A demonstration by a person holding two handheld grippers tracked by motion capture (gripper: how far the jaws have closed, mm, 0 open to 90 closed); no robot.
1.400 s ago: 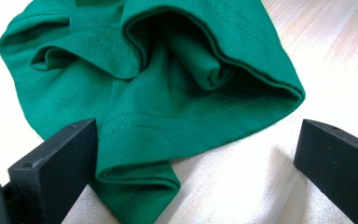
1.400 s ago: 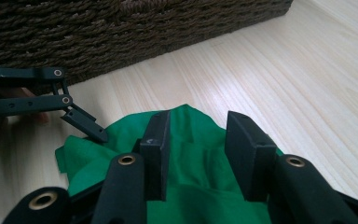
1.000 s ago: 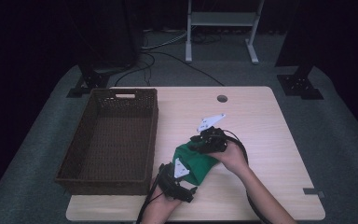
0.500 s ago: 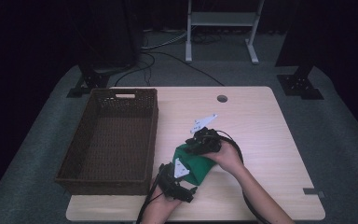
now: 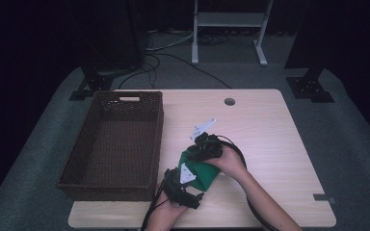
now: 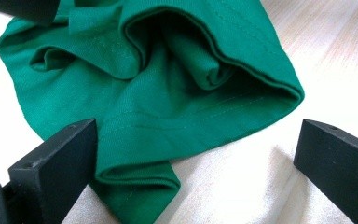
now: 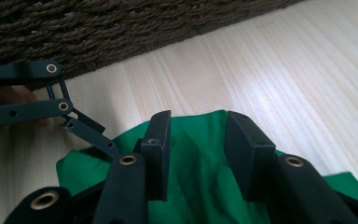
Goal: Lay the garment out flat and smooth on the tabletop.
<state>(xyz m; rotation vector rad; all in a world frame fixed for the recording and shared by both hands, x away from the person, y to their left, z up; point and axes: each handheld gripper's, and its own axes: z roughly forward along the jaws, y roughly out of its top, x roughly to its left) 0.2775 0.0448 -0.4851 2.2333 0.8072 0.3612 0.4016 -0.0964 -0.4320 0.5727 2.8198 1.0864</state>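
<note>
Brown wicker basket (image 5: 111, 144) sits at left of the high view, on the wooden table (image 5: 270, 130). Just right of it, lower centre, green cloth (image 5: 200, 171) lies bunched on the tabletop, not in the basket. Left gripper (image 5: 183, 185) is at the cloth's lower-left edge; in the left gripper view its jaws stand wide apart, a folded corner of cloth (image 6: 168, 93) between them, pads not pressing. Right gripper (image 5: 203, 150) is on the cloth's upper-right side; right gripper view shows its jaws partly closed w/ green cloth (image 7: 196, 177) bunched up between them, basket wall (image 7: 98, 28) across the top.
</note>
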